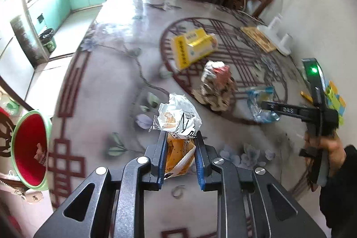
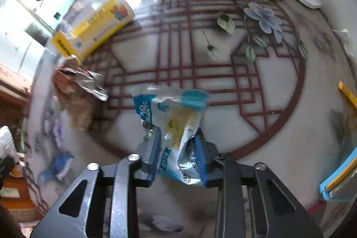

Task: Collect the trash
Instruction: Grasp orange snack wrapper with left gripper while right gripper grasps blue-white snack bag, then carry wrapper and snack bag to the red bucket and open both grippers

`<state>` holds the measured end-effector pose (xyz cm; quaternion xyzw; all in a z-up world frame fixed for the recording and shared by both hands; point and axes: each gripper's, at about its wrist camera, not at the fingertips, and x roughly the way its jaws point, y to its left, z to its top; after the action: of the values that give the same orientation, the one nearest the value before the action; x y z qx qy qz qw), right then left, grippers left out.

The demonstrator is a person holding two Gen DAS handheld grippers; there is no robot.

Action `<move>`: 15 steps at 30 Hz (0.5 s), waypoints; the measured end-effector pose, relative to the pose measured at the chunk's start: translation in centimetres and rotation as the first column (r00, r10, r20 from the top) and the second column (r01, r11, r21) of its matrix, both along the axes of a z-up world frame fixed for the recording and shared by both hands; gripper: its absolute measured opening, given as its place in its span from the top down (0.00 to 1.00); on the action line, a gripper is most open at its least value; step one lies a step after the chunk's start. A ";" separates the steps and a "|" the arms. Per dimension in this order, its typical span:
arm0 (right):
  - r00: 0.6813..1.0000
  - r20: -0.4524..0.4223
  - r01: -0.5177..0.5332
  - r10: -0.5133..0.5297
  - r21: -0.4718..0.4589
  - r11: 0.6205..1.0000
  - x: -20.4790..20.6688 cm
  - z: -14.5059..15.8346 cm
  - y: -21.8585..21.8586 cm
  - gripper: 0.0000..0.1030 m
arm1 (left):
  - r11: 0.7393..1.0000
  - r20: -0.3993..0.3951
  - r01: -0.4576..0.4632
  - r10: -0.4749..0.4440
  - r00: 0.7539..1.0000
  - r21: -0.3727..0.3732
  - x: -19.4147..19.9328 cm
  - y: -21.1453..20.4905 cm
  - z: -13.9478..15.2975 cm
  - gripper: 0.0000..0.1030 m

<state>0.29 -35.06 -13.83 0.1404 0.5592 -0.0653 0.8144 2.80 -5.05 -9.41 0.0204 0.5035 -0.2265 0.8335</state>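
My left gripper (image 1: pixel 181 139) is shut on a crumpled white and orange snack wrapper (image 1: pixel 178 119), held above the patterned table (image 1: pixel 107 86). My right gripper (image 2: pixel 177 137) is shut on a blue and white snack bag (image 2: pixel 171 113); the same bag (image 1: pixel 261 104) shows in the left wrist view in front of the right gripper. A crumpled red and silver wrapper pile (image 1: pixel 217 86) lies on the table, also in the right wrist view (image 2: pixel 78 90). A yellow carton (image 1: pixel 194 46) lies beyond it, also at the left of the right wrist view (image 2: pixel 93 28).
A red bin with a green rim (image 1: pixel 30 148) stands off the table's left edge. A white stand (image 1: pixel 276 37) and a yellow printed board (image 1: pixel 258 38) lie at the far right. A blue and yellow box (image 2: pixel 339 180) sits at the right edge.
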 end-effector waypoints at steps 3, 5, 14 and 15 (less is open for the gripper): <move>0.999 0.052 0.008 -0.009 0.012 1.000 -0.6 2.3 1.5 0.92 | 1.000 0.012 -0.022 0.022 1.000 -0.015 0.3 1.2 0.4 0.81; 0.995 0.095 -0.001 0.001 0.004 1.000 -0.7 4.2 3.0 0.92 | 0.999 0.016 -0.036 0.036 0.999 -0.021 0.5 2.2 0.6 0.81; 0.973 0.214 -0.084 0.091 -0.042 0.996 0.7 9.5 9.7 0.92 | 0.997 0.038 -0.073 0.074 0.997 -0.036 1.1 6.1 1.6 0.81; 0.971 0.216 -0.092 0.099 -0.042 0.995 0.9 9.5 10.1 0.92 | 0.996 0.039 -0.077 0.078 0.996 -0.038 1.2 6.6 1.6 0.81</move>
<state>1.23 -24.93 -4.32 0.1068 0.4716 -0.0193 0.8751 3.98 1.54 -7.80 -0.0096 0.4827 -0.2027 0.8520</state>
